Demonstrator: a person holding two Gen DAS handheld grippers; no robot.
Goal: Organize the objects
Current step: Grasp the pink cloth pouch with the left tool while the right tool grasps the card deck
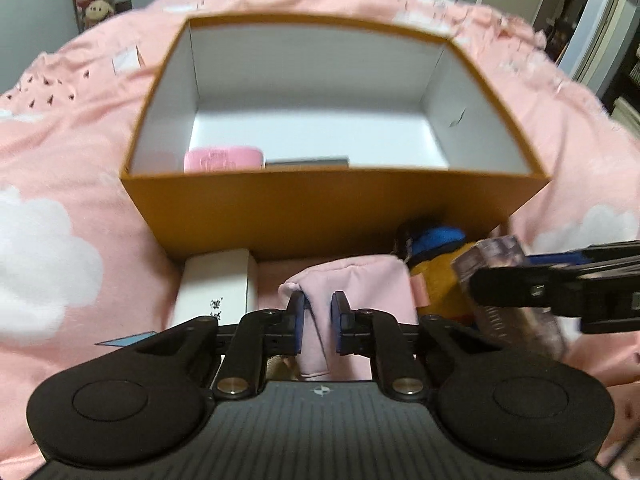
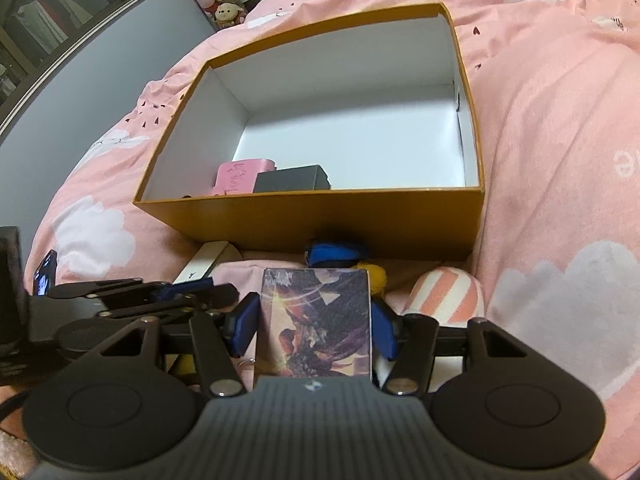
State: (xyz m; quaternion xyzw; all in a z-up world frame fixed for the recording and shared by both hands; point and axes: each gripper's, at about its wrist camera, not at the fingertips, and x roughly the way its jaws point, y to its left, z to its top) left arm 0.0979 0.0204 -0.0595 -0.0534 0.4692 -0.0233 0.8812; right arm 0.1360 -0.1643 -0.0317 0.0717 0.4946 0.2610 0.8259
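Pinching pink cloth [image 1: 352, 292] in the left tool [image 1: 319, 320]; right tool [image 2: 316, 320] clamps a picture card box [image 2: 316, 320].
Thin fold could slip free before reaching the orange box [image 1: 336, 208], upper frame.

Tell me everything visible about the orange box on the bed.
The orange box is a large open-topped rectangular carton, seemingly cardboard, orange outside and white inside. It sits upright on the pink cloud-print bedding, no lid in view. Inside, at its near left corner, lie a pink case and a dark grey box; the rest of the floor is bare. A small white box and a blue-and-yellow plush lie against its near wall.
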